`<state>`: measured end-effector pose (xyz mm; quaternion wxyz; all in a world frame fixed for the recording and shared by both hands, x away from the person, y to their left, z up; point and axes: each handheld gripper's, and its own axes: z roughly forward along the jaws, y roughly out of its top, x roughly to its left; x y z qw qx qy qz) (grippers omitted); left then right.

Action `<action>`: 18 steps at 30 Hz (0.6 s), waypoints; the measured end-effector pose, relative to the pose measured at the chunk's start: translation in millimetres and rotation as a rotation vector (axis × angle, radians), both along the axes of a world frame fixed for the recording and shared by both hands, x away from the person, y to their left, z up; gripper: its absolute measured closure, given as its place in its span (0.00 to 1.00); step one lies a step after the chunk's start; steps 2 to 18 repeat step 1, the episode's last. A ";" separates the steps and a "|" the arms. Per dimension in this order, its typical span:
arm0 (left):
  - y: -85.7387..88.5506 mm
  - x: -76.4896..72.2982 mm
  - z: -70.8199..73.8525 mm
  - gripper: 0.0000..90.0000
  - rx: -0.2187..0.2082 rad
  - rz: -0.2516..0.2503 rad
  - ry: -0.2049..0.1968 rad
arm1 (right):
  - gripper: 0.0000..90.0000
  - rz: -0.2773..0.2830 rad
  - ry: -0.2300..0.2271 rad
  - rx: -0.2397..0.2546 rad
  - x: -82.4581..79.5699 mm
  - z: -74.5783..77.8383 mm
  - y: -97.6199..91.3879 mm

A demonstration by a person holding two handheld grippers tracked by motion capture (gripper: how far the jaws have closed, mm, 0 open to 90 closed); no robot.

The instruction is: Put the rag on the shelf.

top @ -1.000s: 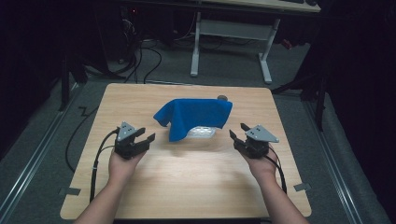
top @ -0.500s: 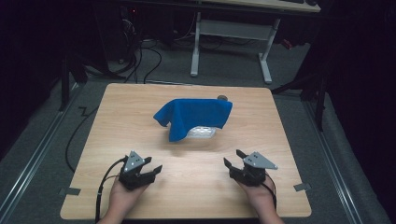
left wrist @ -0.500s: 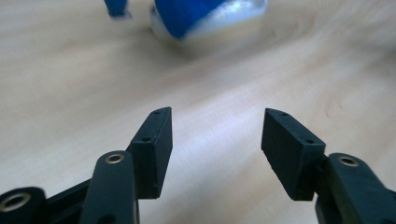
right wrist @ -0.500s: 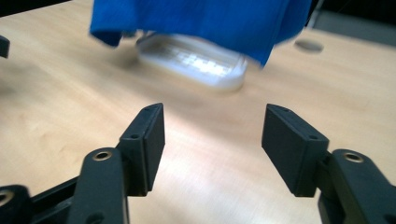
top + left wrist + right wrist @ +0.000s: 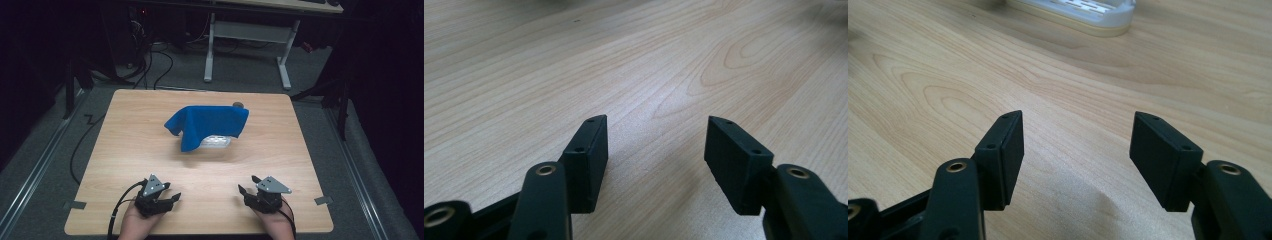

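A blue cloth (image 5: pixel 207 124) lies draped over a white slotted tray (image 5: pixel 216 142) near the middle of the wooden table (image 5: pixel 135 145). The tray's (image 5: pixel 1083 11) near edge shows at the top of the right gripper view. My left gripper (image 5: pixel 174 198) rests low at the table's front left, open, with bare wood between its jaws (image 5: pixel 655 145). My right gripper (image 5: pixel 241 192) sits at the front right, also open with nothing in it (image 5: pixel 1078 142). Both are well short of the cloth.
A small dark round object (image 5: pixel 238 105) peeks out behind the cloth's far right corner. Beyond the table stand a white desk frame (image 5: pixel 247 35) and cables on the grey floor (image 5: pixel 160 65). Tape marks (image 5: pixel 74 205) sit by the table's front corners.
Both grippers have drawn back from beside the cloth toward the table's front edge. The cloth and tray have not moved.
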<state>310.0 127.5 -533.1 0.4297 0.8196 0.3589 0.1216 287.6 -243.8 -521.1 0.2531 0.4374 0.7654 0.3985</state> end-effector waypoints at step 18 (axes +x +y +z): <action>0.8 0.0 0.3 0.48 0.003 0.000 -0.002 | 0.43 -0.001 0.000 -0.002 0.1 -0.5 -0.8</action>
